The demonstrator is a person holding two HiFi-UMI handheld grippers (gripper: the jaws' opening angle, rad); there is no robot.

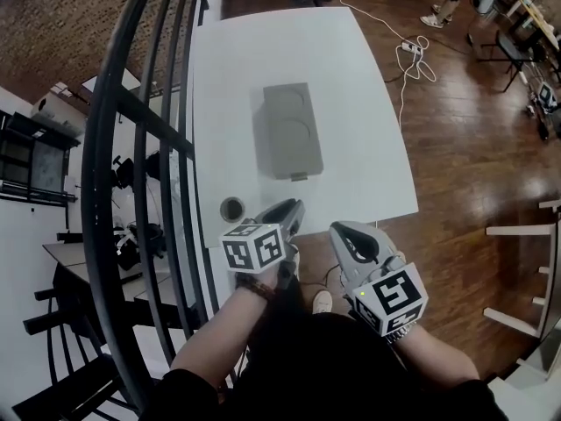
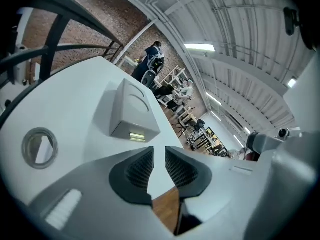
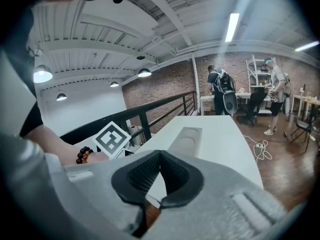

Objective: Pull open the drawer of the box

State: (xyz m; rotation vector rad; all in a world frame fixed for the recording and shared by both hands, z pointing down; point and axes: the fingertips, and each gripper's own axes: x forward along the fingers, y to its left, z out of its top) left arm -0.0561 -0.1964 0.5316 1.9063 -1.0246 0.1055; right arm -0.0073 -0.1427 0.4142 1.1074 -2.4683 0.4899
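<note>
A grey box (image 1: pixel 292 130) with two round hollows in its lid lies in the middle of the white table (image 1: pixel 263 51). Its drawer front faces me and carries a small pale handle (image 1: pixel 299 177). My left gripper (image 1: pixel 294 210) hovers at the table's near edge, just short of the box and a little left of the handle. In the left gripper view the box (image 2: pixel 131 109) and handle (image 2: pixel 137 136) lie straight ahead, and the gripper (image 2: pixel 159 151) is open with nothing in the narrow gap. My right gripper (image 1: pixel 347 235) hangs off the table's front edge; its tips meet, shut on nothing (image 3: pixel 160 154).
A round metal-rimmed hole (image 1: pixel 232 208) sits in the table near the front left corner, beside my left gripper. A black railing (image 1: pixel 131 147) runs along the table's left side. A white cable and power strip (image 1: pixel 409 51) lie on the wooden floor to the right. People stand beyond the far end.
</note>
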